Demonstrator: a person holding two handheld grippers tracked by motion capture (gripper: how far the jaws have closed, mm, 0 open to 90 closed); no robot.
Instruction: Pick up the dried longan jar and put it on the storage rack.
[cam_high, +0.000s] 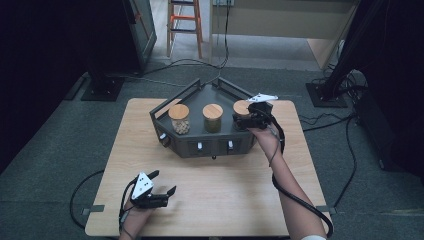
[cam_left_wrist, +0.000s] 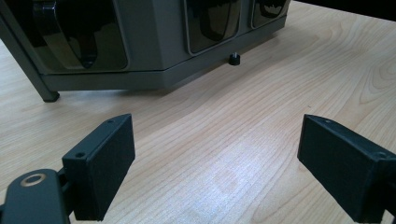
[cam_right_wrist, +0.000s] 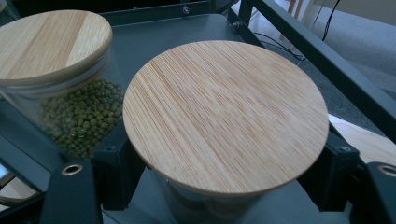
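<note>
On the grey tray (cam_high: 197, 100) that sits at the table's (cam_high: 210, 200) far side stand three glass jars with wooden lids. The right gripper (cam_high: 243, 121) is at the right end of that tray, its jaws closed around the right jar (cam_right_wrist: 226, 114) just under the lid; in the right gripper view the black jaws press the glass on both sides. Beside it stands the middle jar (cam_right_wrist: 70, 112), holding green beans, and the left jar (cam_high: 179, 119) stands at the tray's other end. So the grasp looks made, while the jar seems to sit inside the tray, not clearly lifted; carrying it off and setting it down appears to remain. The left gripper (cam_high: 159, 190) rests well in front of the tray on the bare table, jaws wide apart with nothing between them.
</note>
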